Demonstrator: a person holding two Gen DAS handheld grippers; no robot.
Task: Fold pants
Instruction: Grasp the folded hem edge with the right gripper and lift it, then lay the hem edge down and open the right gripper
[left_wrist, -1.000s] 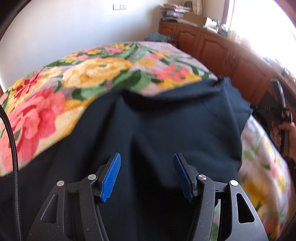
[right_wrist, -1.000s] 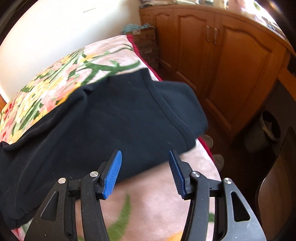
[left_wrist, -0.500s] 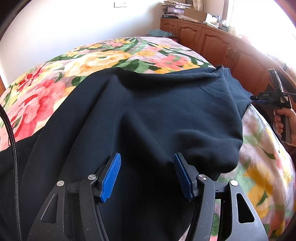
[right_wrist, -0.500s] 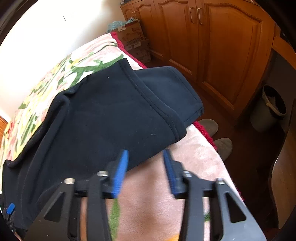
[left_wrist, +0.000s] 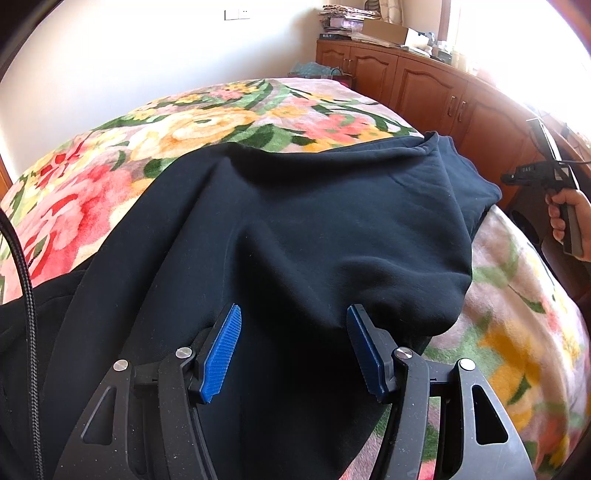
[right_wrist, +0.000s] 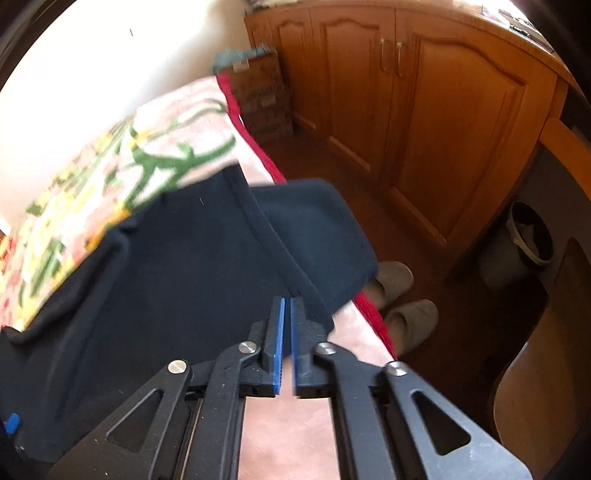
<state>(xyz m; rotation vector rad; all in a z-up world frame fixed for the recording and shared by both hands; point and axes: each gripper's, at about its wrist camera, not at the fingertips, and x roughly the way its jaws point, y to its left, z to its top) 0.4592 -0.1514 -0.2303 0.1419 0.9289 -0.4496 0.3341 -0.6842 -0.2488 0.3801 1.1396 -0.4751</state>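
Dark navy pants (left_wrist: 303, 229) lie spread across a floral blanket (left_wrist: 207, 122) on a bed, one end hanging over the right edge (right_wrist: 314, 229). My left gripper (left_wrist: 291, 332) is open just above the cloth near its front fold, holding nothing. My right gripper (right_wrist: 287, 325) is shut, its blue pads together over the pants' near edge by the hem band; no cloth shows between the pads. The right gripper also shows in the left wrist view (left_wrist: 535, 177), held off the bed's right side.
Wooden cabinets (right_wrist: 424, 110) line the wall right of the bed. Grey slippers (right_wrist: 406, 295) and a waste bin (right_wrist: 524, 240) sit on the floor. A wooden chair (right_wrist: 546, 369) stands at the right. A cardboard box (right_wrist: 258, 88) stands at the far bed corner.
My right gripper closed from wide open to shut and moved toward the pants' near edge. My left gripper stayed open while its view drew back, showing more of the pants.
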